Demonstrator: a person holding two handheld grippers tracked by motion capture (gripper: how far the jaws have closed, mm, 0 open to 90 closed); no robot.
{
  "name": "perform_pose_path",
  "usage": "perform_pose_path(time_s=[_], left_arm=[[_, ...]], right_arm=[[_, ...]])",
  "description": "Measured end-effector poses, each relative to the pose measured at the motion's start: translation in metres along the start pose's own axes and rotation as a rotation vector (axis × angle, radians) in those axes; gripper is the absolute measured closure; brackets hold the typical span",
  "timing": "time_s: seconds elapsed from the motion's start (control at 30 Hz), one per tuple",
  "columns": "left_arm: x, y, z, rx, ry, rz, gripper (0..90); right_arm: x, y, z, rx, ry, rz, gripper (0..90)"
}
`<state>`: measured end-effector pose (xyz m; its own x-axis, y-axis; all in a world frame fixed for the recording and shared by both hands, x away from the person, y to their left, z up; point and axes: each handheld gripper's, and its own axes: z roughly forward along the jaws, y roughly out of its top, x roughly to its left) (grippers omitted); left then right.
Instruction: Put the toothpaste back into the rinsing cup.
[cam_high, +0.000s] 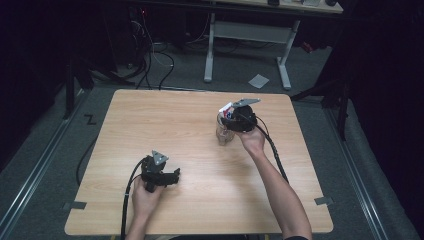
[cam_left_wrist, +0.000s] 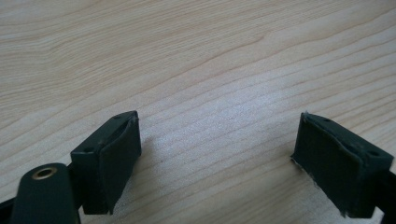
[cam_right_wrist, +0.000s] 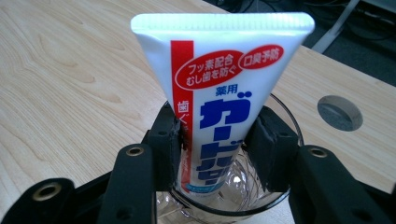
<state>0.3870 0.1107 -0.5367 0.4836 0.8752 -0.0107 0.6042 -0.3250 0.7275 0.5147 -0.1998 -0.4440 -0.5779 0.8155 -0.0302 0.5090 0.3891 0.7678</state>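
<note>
A white toothpaste tube (cam_right_wrist: 224, 70) with red and blue print stands cap down in a clear drinking glass (cam_right_wrist: 224, 212), crimped end up. My right gripper (cam_right_wrist: 217, 140) reaches into the glass from above. Its pads sit close on either side of the tube without squeezing it, so it is open. In the high view the glass (cam_high: 223, 134) stands right of the table's middle, under the right gripper (cam_high: 231, 120), with the tube (cam_high: 226, 107) poking out. My left gripper (cam_high: 175, 176) rests low near the front left, jaws wide apart. Bare wood lies between its pads (cam_left_wrist: 112, 163).
The wooden table (cam_high: 165, 120) has a round cable hole (cam_right_wrist: 339, 112) beyond the glass. Cables trail from both grippers toward the front edge. A white desk frame (cam_high: 247, 35) stands on the floor behind the table.
</note>
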Motion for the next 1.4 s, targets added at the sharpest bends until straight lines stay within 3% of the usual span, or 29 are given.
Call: perform_pose_path(time_s=[0.2, 0.73, 0.83, 0.97, 1.4], left_arm=[[0.0, 0.0, 0.0, 0.0, 0.0, 0.0, 15.1], [0.0, 0.0, 0.0, 0.0, 0.0, 0.0, 15.1], [0.0, 0.0, 0.0, 0.0, 0.0, 0.0, 15.1], [0.0, 0.0, 0.0, 0.0, 0.0, 0.0, 15.1], [0.0, 0.0, 0.0, 0.0, 0.0, 0.0, 15.1]], right_arm=[[0.002, -0.001, -0.001, 0.005, -0.012, -0.029, 54.5], [-0.001, -0.002, -0.004, 0.0, -0.023, -0.005, 44.8], [-0.001, -0.001, -0.007, -0.003, 0.012, 0.021, 44.1], [0.0, 0.0, -0.008, -0.005, 0.015, 0.021, 39.2], [-0.002, -0.003, -0.013, -0.024, 0.033, 0.043, 35.9]])
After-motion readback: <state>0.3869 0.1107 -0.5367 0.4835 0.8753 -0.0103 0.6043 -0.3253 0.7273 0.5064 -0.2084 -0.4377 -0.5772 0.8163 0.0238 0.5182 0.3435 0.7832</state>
